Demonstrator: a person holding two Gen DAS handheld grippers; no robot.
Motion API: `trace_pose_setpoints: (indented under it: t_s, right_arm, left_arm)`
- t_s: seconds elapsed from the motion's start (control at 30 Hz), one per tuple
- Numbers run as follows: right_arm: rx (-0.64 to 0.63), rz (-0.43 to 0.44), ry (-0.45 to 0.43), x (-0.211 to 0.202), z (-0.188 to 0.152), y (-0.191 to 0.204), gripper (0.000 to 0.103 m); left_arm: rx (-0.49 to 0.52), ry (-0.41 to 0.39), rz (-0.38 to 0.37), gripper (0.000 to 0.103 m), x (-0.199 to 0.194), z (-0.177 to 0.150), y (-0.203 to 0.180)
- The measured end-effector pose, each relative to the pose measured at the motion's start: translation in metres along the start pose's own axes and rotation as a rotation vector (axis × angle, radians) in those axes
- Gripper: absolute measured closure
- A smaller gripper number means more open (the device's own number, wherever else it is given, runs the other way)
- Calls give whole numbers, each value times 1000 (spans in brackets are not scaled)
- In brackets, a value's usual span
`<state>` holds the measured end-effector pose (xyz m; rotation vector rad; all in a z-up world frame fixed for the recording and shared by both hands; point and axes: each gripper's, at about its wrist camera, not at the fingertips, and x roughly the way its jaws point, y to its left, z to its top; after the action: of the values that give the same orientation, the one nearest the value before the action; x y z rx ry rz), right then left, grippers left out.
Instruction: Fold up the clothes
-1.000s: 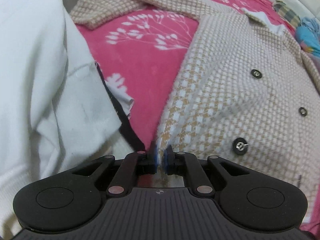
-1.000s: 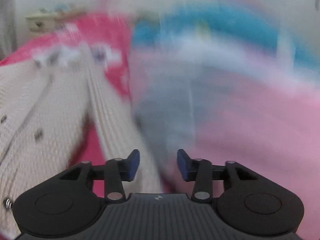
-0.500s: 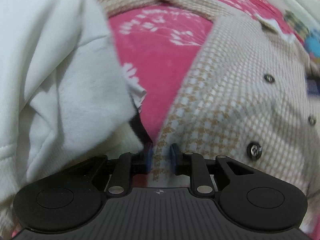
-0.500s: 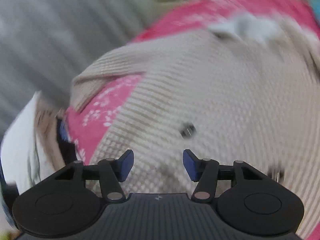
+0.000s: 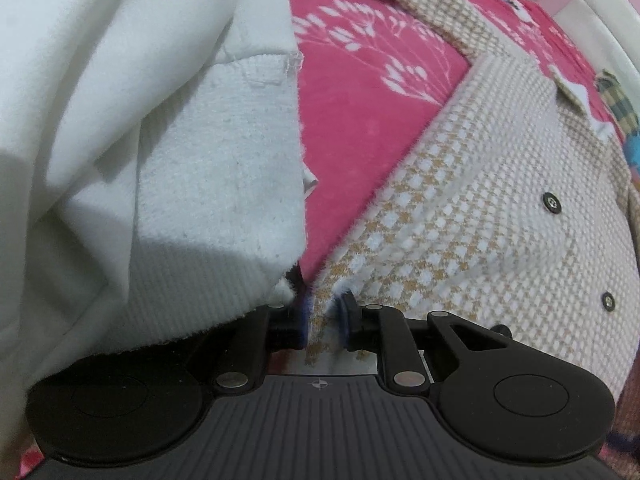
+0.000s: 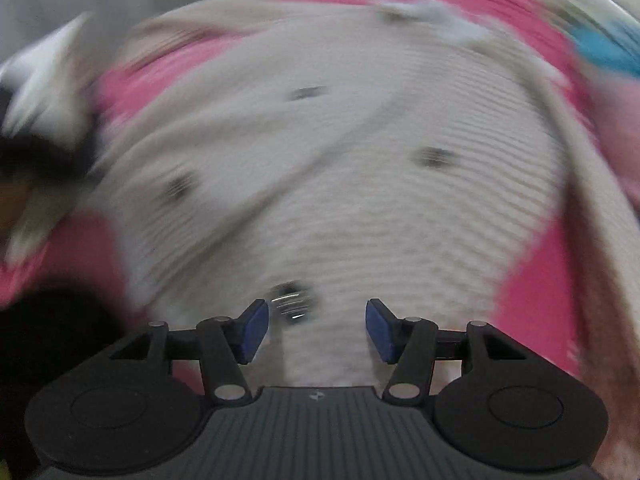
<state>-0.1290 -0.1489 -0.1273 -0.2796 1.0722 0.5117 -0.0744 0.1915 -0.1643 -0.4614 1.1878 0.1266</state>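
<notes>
A beige and white checked cardigan (image 5: 480, 216) with dark buttons lies spread on a pink floral bedspread (image 5: 360, 112). My left gripper (image 5: 324, 320) is shut on the cardigan's bottom left hem corner. In the blurred right wrist view the same cardigan (image 6: 340, 160) fills the frame. My right gripper (image 6: 316, 330) is open and empty, just above the cardigan's lower hem, with a metal button (image 6: 290, 306) close to its left fingertip.
A white fleece garment (image 5: 140, 140) is piled at the left, overhanging my left gripper. Colourful clothes (image 5: 624, 120) lie at the far right edge of the bed. A teal item (image 6: 604, 48) shows at the upper right.
My right gripper has swung from the pile of clothes at the right over to the cardigan's lower hem and stays open. My left gripper keeps its hold and has shifted slightly left.
</notes>
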Motion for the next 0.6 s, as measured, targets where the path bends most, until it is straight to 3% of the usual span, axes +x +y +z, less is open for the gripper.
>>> trace_pose_setpoints:
  t_s: [0.1,0.17,0.2,0.27,0.3,0.33,0.4,0.47,0.6]
  right_arm:
    - [-263,42,-23,13,-6,45,46]
    - [-394,33,-31,28,-10,68,51]
    - [-433,22,-20,34,-13,73,63]
    - [-456,10,-19,38,-16,75,70]
    - [-442,9,-23,32,-17,74,85]
    - [-404,9,-32,21,-17,67,91]
    - [-305,-13,-67,-3,-18,47,94]
    - [-216,-92,-100,-24,-21,30,94]
    - [134,-226,-228,-88,-28,-40,94]
  left_arm:
    - [-6,8,12,86,1,3,2]
    - [-12,14,17,86,2,5,2]
    - [-17,18,18,86,2,6,2]
    - [-25,24,21,86,3,7,2]
    - [-23,25,20,86,3,7,3]
    - [-18,24,20,86,3,7,3]
    - [-7,22,18,86,3,6,3]
    - [3,17,16,86,3,5,2]
    - [16,16,10,86,3,5,1]
